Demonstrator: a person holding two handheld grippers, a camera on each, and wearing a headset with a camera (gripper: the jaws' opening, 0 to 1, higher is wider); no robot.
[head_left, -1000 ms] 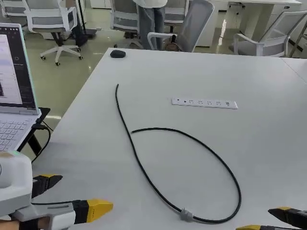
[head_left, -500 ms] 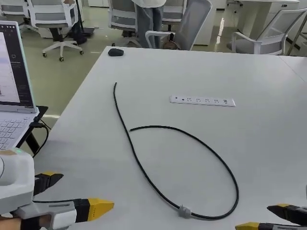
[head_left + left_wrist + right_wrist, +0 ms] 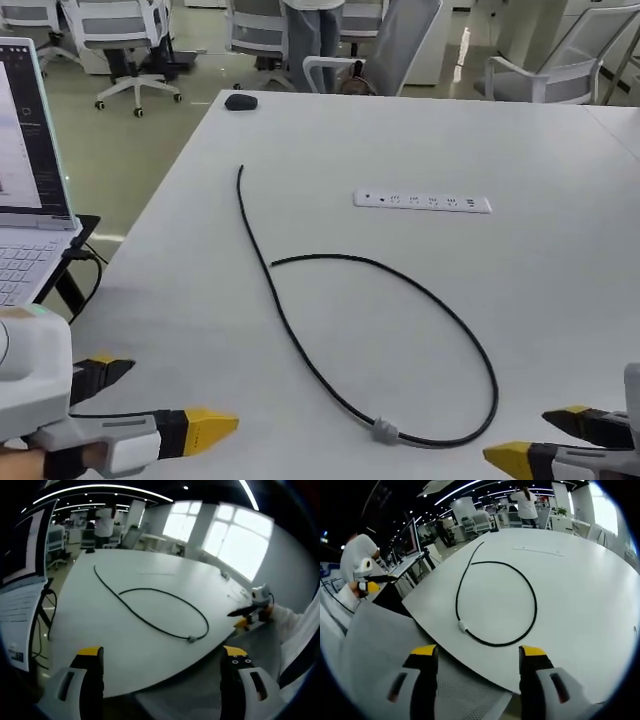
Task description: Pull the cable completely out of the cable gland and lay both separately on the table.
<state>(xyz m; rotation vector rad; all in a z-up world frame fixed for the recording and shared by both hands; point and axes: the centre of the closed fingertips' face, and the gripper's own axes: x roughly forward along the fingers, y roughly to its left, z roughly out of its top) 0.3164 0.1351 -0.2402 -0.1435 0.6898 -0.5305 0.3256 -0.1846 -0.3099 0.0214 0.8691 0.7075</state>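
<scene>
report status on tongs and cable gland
Both open and empty, left tongs and right tongs, near edge of white table. Looped thin black cable runs through small grey cable gland. Beyond, apart: white power strip.

The cable (image 3: 300, 340) is black and the cable gland (image 3: 385, 432) on it pale grey, both against a plain white table (image 3: 540, 300). The left gripper (image 3: 160, 400) and right gripper (image 3: 535, 435) have black, yellow-tipped jaws on light grey bodies. The power strip (image 3: 422, 202) is white, dotted with dark sockets.
</scene>
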